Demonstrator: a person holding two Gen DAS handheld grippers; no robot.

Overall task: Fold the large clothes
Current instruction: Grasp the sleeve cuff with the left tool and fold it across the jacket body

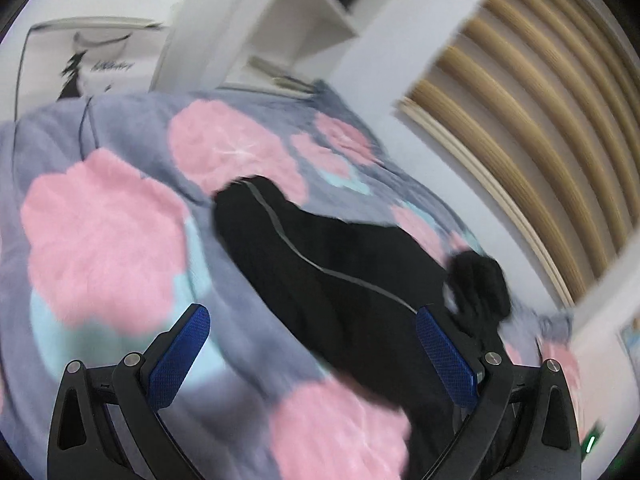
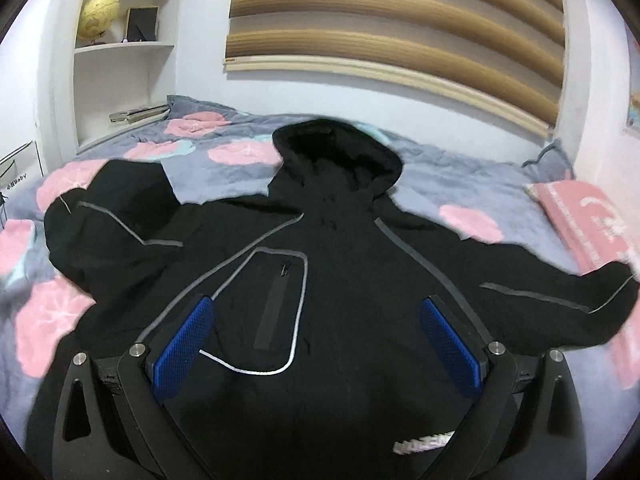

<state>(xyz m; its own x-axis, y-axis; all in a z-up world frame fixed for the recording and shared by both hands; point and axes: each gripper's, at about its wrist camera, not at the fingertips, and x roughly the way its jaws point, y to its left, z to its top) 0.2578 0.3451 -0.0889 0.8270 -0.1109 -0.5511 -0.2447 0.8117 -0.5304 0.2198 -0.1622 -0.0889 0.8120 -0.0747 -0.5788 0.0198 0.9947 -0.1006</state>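
A black hooded jacket (image 2: 344, 248) with grey piping lies spread face up on the bed, hood (image 2: 340, 148) toward the window wall, both sleeves out to the sides. My right gripper (image 2: 316, 316) is open and empty above the jacket's chest, beside the zip pocket (image 2: 276, 304). In the left wrist view one sleeve of the jacket (image 1: 320, 264) runs across the bedspread, its cuff at the far end. My left gripper (image 1: 312, 324) is open and empty above that sleeve; the view is motion-blurred.
The bed carries a grey bedspread (image 2: 460, 172) with pink flowers. A pink pillow (image 2: 592, 224) lies at the right. White shelves (image 2: 120, 80) with a globe (image 2: 98, 14) stand at the back left. Wooden blinds (image 2: 392, 20) hang behind the bed.
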